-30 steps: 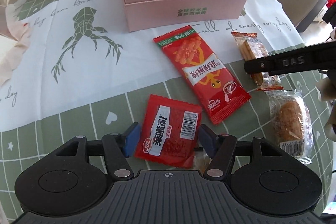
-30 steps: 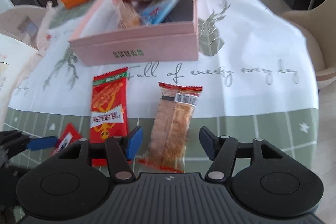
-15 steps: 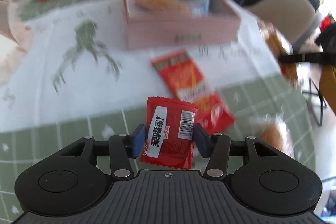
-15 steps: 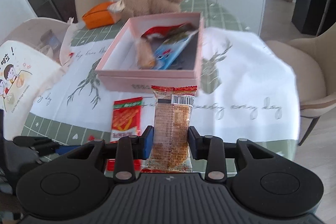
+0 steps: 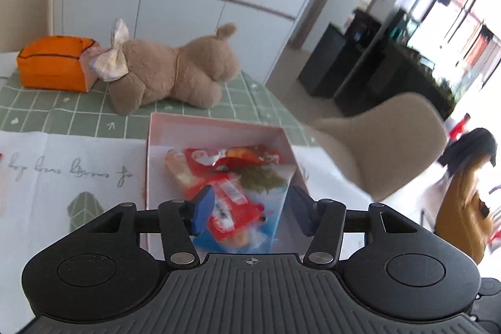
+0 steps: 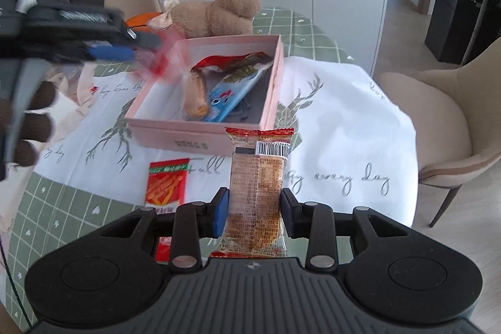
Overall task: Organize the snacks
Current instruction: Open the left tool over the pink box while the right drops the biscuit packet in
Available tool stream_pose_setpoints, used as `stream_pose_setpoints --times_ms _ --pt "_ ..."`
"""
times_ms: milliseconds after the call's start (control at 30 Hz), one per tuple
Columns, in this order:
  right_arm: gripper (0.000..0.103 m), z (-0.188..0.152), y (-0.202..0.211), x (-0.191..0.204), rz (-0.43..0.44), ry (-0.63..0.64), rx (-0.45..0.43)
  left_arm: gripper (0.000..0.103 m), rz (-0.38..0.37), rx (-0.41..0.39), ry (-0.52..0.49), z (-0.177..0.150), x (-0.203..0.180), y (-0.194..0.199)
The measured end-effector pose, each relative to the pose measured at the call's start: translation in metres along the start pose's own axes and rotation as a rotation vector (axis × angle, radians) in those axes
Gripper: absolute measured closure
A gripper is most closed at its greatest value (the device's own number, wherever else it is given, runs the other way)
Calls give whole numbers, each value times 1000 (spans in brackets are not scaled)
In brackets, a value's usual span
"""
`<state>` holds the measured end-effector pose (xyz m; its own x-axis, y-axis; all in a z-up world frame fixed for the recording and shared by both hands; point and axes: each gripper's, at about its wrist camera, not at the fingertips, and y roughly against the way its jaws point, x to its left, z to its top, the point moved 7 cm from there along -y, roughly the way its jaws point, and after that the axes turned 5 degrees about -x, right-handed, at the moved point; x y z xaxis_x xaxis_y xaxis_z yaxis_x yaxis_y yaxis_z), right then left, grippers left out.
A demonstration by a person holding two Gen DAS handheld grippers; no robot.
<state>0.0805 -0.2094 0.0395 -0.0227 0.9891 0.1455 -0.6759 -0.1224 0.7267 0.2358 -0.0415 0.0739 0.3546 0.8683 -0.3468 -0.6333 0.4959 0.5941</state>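
Two hand-held tongs work over a pink box on the desk, the collecting point for the snacks. The right tongs are clamped on a clear-wrapped biscuit pack, held upright just in front of the box's near wall, presumably so it can be carried over the rim. The left tongs hang above the box interior with the jaws opening; a small red sachet lies between them in the left wrist view and shows as a red blur at the box's far left corner in the right wrist view, so it is probably being dropped in. Whether the pads touch it cannot be told.

Counts: one box, already holding about four packs, among them a blue one, a bread roll and a red one. One long red snack pack lies on the desk in front of the box. Behind the box: one plush bear, one orange pouch.
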Motion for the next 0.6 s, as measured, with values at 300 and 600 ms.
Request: stream_pose_setpoints --times_ms 300,600 --pt "68 80 -17 12 74 -34 -98 45 38 77 -67 -56 33 48" --pt "47 139 -69 41 67 -47 -67 45 9 325 -151 -162 31 86"
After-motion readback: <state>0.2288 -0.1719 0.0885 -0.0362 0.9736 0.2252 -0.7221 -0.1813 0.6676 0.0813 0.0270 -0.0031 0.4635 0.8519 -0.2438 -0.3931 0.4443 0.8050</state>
